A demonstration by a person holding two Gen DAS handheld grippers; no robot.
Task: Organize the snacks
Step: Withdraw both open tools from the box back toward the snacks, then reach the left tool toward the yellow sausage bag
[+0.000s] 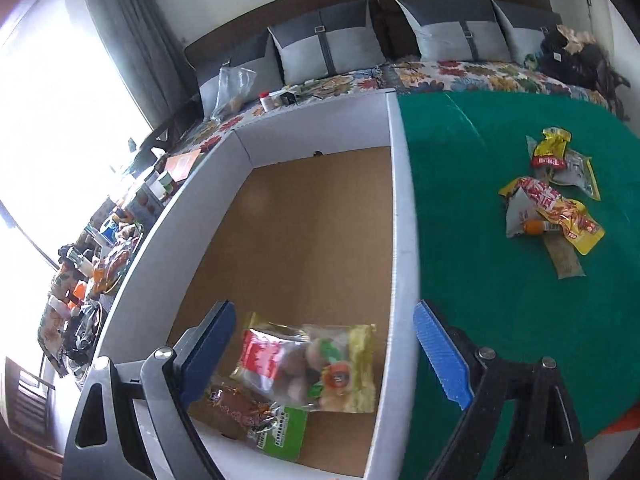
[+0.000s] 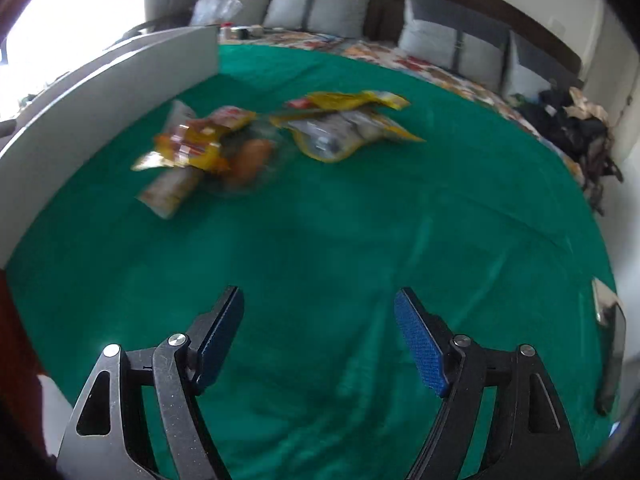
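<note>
A green cloth (image 1: 500, 280) — soft, faintly creased — covers the desk, with a floral-covered sofa (image 1: 460, 72) and grey cushions (image 1: 332, 40) behind it and a bright window (image 1: 52, 100) to the left of the box. The white-walled cardboard box (image 1: 404, 200) sits on the cloth's left side; its floor is plain brown card.

Inside the box, at its near end, lie two snack packs: a clear yellow-edged bag of round pieces (image 1: 312, 364) and, overlapping its near-left corner, a brown snack pack with a green label (image 1: 256, 416). The left gripper (image 1: 324, 344) hovers above the box with jaws wide and holding nothing — one blue ribbed pad over the packs, the other outside the box's right wall.

Right of the box, a loose pile of crinkled yellow and red wrappers (image 2: 276, 136) rests on the cloth. The right gripper (image 2: 320, 336) hangs over bare cloth nearer than the pile, jaws wide apart and empty; its view is blurred.
</note>
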